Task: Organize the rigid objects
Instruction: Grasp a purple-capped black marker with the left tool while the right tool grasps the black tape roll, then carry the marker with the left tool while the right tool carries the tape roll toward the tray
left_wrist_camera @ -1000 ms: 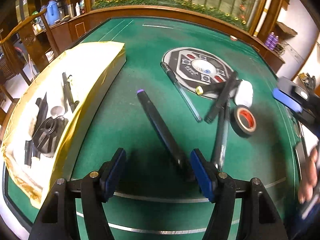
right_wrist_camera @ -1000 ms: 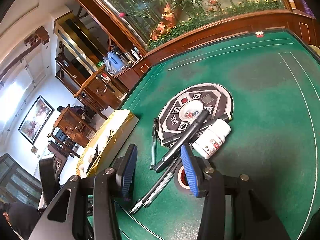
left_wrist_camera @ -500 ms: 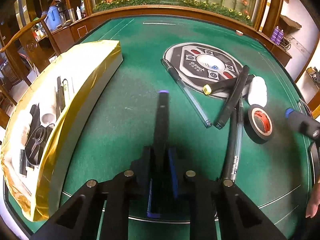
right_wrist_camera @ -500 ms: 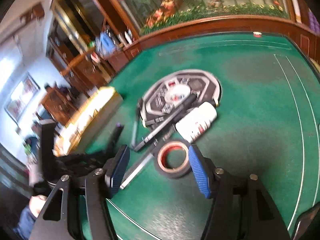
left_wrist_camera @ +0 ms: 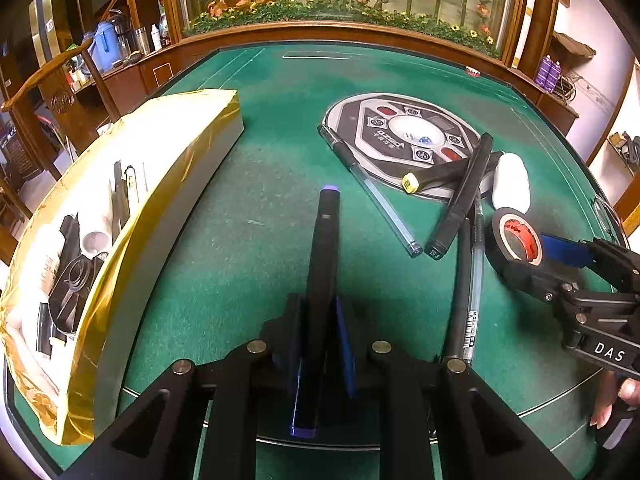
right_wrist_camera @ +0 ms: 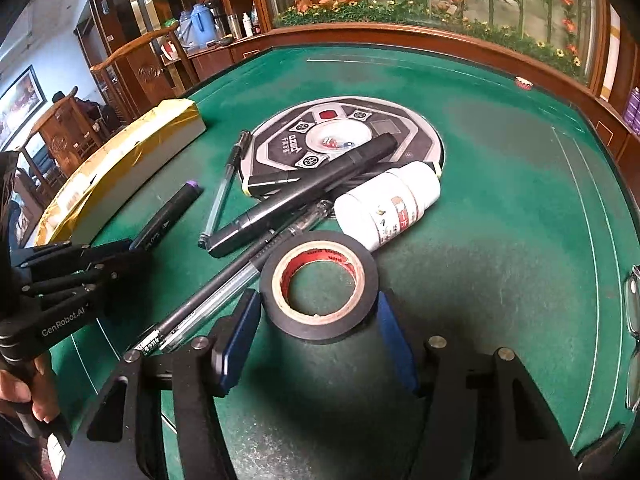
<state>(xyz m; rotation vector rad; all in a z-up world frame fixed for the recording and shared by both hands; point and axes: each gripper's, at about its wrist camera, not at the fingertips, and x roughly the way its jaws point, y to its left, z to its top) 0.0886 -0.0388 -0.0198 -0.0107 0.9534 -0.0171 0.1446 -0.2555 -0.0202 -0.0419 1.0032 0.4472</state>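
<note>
My left gripper [left_wrist_camera: 320,344] is shut on a black marker with a purple cap [left_wrist_camera: 325,248], which points straight ahead over the green felt. In the right wrist view the same left gripper [right_wrist_camera: 100,268] holds the marker [right_wrist_camera: 168,220] at the left. My right gripper [right_wrist_camera: 316,336] stands open, with its blue pads [right_wrist_camera: 236,336] close on either side of a black tape roll with a red core [right_wrist_camera: 318,284] that lies flat on the felt. The left wrist view shows the tape roll [left_wrist_camera: 516,240] with the right gripper [left_wrist_camera: 540,264] around it.
A gold-wrapped box [left_wrist_camera: 160,152] at the left holds several dark items. A white bottle [right_wrist_camera: 388,204], several pens and two black markers [right_wrist_camera: 304,196] lie by the round console [right_wrist_camera: 424,136] in the table. Glasses [right_wrist_camera: 632,300] lie at the right edge.
The left gripper closed on the purple-capped marker, which turned from slanted to straight ahead. The right gripper rolled level, widened and came down around the tape roll.
</note>
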